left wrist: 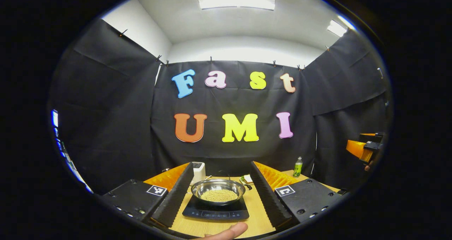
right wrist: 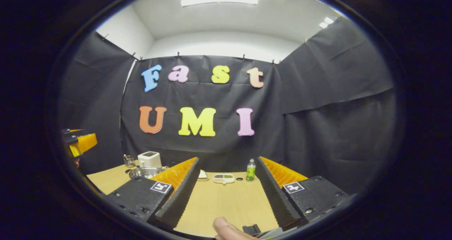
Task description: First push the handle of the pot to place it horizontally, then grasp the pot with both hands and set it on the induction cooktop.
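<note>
Currently we are cataloguing the following. Pot [left wrist: 218, 191]: steel, holding a layer of small yellowish grains, sitting on the induction cooktop [left wrist: 215, 210], which is lying on the wooden table [left wrist: 259, 218]. In the left gripper view, we are seeing the pot framed between the two fingers of the left gripper [left wrist: 221, 194], which are standing spread wide apart and touching nothing. A fingertip [left wrist: 229, 230] of the holding hand is showing at the bottom edge. Beyond the pot, a white appliance [left wrist: 198, 170] is standing near the wall, and a green bottle [left wrist: 297, 167] is standing off to the right.

In the right gripper view, the right gripper [right wrist: 227, 188] is also hanging spread open over bare tabletop, gripping nothing. We are seeing the pot [right wrist: 146, 172] there at far left, partly hidden behind the gripper's left finger, with the white appliance [right wrist: 149, 159] just behind it. A small tray [right wrist: 224, 178] and the green bottle [right wrist: 251, 170] are resting between the fingers, farther off. We cannot tell which way the pot's handle is lying.
</note>
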`<move>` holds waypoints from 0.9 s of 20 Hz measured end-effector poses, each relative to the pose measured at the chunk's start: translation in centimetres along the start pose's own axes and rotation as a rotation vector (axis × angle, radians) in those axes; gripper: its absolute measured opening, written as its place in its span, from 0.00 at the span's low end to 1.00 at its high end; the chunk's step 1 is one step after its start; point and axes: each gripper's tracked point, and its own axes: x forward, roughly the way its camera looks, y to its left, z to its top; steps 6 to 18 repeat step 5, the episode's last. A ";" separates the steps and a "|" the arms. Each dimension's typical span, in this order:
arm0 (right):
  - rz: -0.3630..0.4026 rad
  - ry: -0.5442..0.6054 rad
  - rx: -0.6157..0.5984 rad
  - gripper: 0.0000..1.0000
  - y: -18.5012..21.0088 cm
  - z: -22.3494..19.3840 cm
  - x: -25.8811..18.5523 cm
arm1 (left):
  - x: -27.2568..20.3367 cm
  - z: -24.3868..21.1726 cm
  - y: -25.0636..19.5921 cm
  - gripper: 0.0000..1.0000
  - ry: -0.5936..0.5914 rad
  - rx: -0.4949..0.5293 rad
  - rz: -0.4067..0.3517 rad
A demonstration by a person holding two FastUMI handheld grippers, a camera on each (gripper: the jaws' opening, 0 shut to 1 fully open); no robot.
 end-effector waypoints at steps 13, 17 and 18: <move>-0.066 -0.034 -0.012 0.97 -2.4 0.3 -1.5 | -0.3 -0.4 -0.6 0.95 0.015 0.016 -0.019; -0.066 -0.034 -0.012 0.97 -2.4 0.3 -1.5 | -0.3 -0.4 -0.6 0.95 0.015 0.016 -0.019; -0.066 -0.034 -0.012 0.97 -2.4 0.3 -1.5 | -0.3 -0.4 -0.6 0.95 0.015 0.016 -0.019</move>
